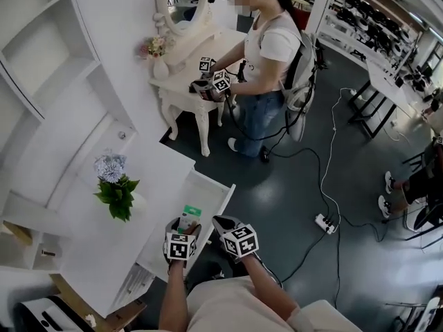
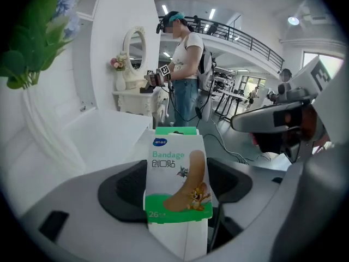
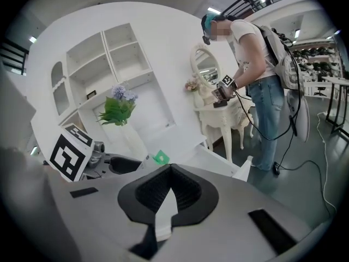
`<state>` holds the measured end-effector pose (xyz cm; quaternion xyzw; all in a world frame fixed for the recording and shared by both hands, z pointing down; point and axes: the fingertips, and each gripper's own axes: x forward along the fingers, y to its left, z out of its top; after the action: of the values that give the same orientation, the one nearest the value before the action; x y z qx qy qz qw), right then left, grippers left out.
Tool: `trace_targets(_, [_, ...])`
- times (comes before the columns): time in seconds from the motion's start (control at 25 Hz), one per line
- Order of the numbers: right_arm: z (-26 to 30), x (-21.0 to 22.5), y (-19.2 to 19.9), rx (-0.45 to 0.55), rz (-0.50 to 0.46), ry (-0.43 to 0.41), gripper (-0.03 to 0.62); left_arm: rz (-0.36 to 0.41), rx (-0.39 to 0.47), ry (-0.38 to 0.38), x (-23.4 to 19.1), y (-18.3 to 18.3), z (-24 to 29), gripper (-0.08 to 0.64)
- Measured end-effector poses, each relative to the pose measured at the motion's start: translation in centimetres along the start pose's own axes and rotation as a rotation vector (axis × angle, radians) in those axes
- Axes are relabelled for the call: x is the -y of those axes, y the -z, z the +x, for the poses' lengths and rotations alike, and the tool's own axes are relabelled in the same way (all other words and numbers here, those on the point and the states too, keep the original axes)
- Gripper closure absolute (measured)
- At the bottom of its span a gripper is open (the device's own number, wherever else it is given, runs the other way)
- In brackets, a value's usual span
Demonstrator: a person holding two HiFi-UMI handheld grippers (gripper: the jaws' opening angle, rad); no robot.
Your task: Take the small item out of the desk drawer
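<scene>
Bandage box (image 2: 177,179) sits pinched between the jaws of the left gripper (image 1: 184,228), just above the open drawer (image 1: 220,203) on the right side of the table (image 1: 156,164). Lifting out looks nearly done; next it needs carrying clear. Right gripper (image 3: 169,192) hangs beside it, jaws pressed together on nothing. Only the left gripper view shows the box's print; the head view shows the drawer beneath

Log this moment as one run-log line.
left gripper: shut on bandage box | right gripper: shut, empty | drawer: open
</scene>
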<state>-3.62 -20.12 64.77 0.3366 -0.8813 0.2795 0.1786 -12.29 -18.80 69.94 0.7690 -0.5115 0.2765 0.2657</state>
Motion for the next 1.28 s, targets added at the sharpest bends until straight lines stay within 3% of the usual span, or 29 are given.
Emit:
trace_targets(0.28, [-1.1,-2.2,1.6,0.02,0.011,0.008,0.568,0.043,0.026,0.004,1.4,0.8,-3.0,0.206])
trace_targets(0.96, [-3.4,-4.2,4.1,0.002,-0.013,0.04,0.568,-0.014,0.105,0.003,3.1,2.7,-7.4,0.206])
trace_targets(1.28, [-4.5,-3.6,5.1,0.011,0.018,0.066,0.568,-0.001,0.116,0.018,3.9,3.3,-7.2,0.206])
